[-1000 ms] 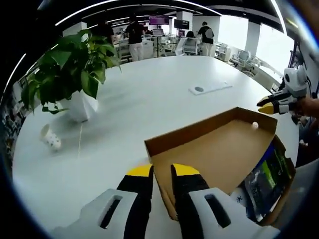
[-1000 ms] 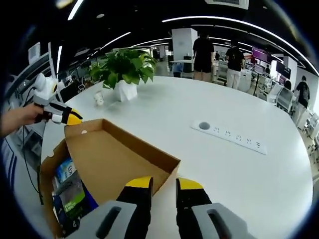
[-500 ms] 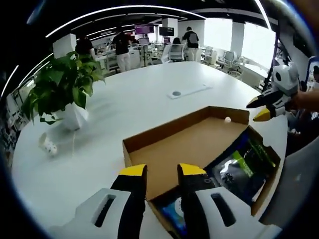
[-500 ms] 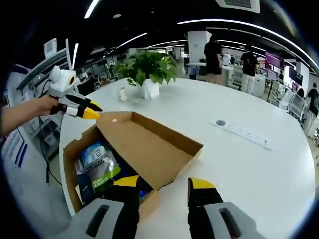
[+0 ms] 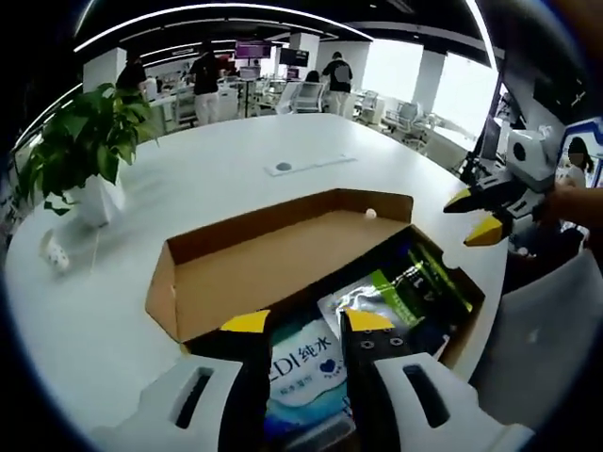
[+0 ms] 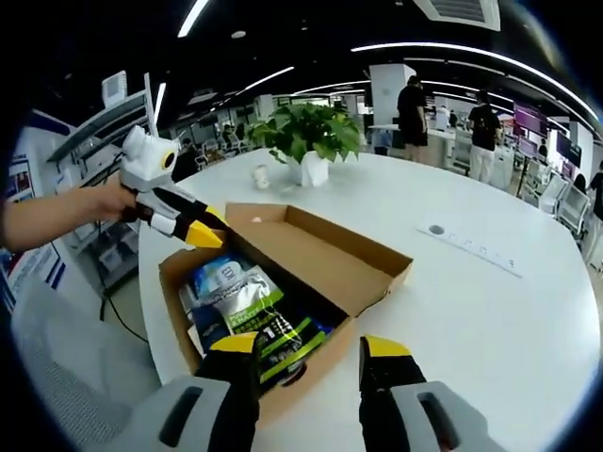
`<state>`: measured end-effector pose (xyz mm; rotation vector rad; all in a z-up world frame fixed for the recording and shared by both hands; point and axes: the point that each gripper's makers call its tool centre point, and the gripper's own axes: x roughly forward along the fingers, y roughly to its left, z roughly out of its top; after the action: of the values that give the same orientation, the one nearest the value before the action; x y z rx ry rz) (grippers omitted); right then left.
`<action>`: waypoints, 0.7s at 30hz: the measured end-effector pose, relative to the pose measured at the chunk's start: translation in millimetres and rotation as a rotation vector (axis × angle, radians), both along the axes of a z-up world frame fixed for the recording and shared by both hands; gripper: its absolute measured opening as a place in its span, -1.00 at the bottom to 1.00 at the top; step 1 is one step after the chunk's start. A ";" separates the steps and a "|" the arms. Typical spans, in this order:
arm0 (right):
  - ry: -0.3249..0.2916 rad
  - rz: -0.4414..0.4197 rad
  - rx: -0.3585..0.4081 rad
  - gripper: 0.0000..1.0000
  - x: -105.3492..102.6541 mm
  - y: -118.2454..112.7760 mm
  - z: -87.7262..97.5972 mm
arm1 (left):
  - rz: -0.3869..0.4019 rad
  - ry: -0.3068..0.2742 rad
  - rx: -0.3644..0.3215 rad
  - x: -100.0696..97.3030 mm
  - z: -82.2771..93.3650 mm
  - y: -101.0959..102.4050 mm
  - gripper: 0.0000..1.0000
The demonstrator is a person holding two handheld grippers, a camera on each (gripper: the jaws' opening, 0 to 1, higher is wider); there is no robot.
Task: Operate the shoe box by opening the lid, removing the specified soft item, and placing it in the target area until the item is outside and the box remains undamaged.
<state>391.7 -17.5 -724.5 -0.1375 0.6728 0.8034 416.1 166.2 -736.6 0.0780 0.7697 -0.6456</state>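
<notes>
The cardboard shoe box (image 5: pixel 452 334) stands open on the white table, its lid (image 5: pixel 273 268) folded back flat toward the table's middle. Inside lie a white and blue soft pack (image 5: pixel 301 363) and a green and silver pouch (image 5: pixel 400 292). My left gripper (image 5: pixel 308 325) hovers open over the white pack at the box's near end. In the right gripper view the box (image 6: pixel 179 278) shows the same pouch (image 6: pixel 254 311) and the lid (image 6: pixel 330 254). My right gripper (image 6: pixel 310 347) is open above the box's near wall. The left gripper (image 6: pixel 193 226), held by a hand, is at the box's far corner; the right gripper (image 5: pixel 476 215) hangs beside the box.
A potted plant (image 5: pixel 80 155) in a white pot and a paper cup (image 5: pixel 55 254) stand at the table's left side. A power strip (image 5: pixel 306 165) lies beyond the box. People stand among desks at the back. A grey chair (image 6: pixel 66 377) is close by the table edge.
The lid has swung fully back and the packs inside have come into sight. Both views have moved closer over the box. My left jaws have spread wider.
</notes>
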 end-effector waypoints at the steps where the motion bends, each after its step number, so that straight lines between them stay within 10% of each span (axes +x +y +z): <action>1: 0.003 0.004 0.000 -0.22 -3.8 0.3 -0.1 | -0.005 0.018 -0.004 -4.6 -3.4 -2.4 -0.40; 21: 0.018 0.066 0.032 -0.18 -59.8 8.9 -1.4 | -0.016 0.249 -0.148 -41.5 -45.9 -28.4 -0.29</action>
<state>331.9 -8.7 -725.9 -0.1241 0.6751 0.8794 374.5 137.7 -782.5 -0.1341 0.9588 -0.7344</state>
